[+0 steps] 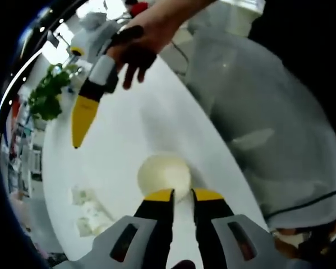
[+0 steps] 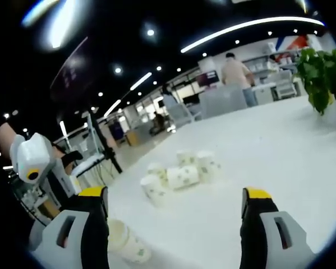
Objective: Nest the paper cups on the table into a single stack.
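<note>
A cream paper cup (image 1: 164,174) sits at the tips of my left gripper (image 1: 183,195), whose jaws stand close together and seem shut on its near wall. Several more paper cups (image 1: 89,212) lie in a loose heap to the lower left on the white table (image 1: 134,134). In the right gripper view that heap of cups (image 2: 182,172), some upright and some on their sides, is ahead of my right gripper (image 2: 174,195), which is open and holds nothing. A cup with a green print (image 2: 127,244) lies low at the left beside my left jaw.
A hand (image 1: 135,45) holds the right gripper (image 1: 82,117) above the far part of the table. A person in grey clothing (image 1: 257,112) stands along the table's right edge. A potted plant (image 2: 325,70) stands at the table's far side. Office furniture and people are behind.
</note>
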Motion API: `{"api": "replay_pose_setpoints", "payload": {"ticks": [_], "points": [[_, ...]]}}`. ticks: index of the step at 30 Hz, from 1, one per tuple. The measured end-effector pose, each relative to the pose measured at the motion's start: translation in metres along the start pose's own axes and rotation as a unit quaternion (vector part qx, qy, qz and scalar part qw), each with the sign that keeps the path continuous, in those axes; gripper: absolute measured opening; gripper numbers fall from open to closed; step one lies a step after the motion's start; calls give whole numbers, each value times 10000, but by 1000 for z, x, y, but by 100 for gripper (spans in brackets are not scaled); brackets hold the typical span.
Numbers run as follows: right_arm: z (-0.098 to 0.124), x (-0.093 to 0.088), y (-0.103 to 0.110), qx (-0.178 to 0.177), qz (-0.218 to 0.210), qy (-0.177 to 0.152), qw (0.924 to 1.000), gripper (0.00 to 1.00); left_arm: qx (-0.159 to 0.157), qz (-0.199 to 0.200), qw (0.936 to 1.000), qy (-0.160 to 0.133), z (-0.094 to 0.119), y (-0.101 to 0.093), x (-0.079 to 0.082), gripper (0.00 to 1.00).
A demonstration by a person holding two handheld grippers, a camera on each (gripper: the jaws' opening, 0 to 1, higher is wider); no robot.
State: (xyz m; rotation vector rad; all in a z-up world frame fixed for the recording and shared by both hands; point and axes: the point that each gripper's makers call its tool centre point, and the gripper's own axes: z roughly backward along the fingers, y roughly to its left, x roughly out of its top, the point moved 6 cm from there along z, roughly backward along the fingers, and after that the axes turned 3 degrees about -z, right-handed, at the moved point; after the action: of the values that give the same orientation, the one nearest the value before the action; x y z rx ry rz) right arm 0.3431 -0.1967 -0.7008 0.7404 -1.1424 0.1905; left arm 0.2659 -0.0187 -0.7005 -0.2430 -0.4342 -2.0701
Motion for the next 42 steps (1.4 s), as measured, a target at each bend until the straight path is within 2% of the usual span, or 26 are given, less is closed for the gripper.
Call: {"api": "replay_pose_setpoints", "payload": {"ticks": [8,14,18,22,27,29,31,32,35,38,40,42], "points": [[-2,-1,3,16,4,40,10000,97,147,275,9994,-137,5,1,-1,10],[-4,-2,9,68,85,145,9998,98,287,687,9967,-324,10,-6,-9,12],[-2,2,11,46,21,110,9999,97,537,1155,9904,-536,16,-8,-15,14],[2,6,12,-3,69,127,9999,96,837,1453,9833,-707,20,-8,-19,21],[10,8,14,-44,133,206,9997,96,1201,2070,9659,-990,28,-7,-28,26],[12,9,14,-64,165,234,9996,96,1415,2305,9561,-1130,32,-6,-31,30],[14,9,15,-90,192,255,9994,96,1578,2671,9411,-1348,36,-6,-36,33],[16,9,15,-115,192,261,9994,96,1681,2950,9283,-1515,39,-5,-38,35],[20,7,16,-171,190,268,9993,96,1970,3249,9089,-1721,47,-3,-46,39],[24,4,16,-215,179,310,9991,96,2195,3497,8916,-1861,53,-3,-55,43],[26,2,18,-235,181,341,9990,96,2263,3520,8892,-1849,56,-5,-60,45],[27,1,20,-239,189,368,9989,96,2340,3682,8788,-1932,58,-7,-65,46]]}}
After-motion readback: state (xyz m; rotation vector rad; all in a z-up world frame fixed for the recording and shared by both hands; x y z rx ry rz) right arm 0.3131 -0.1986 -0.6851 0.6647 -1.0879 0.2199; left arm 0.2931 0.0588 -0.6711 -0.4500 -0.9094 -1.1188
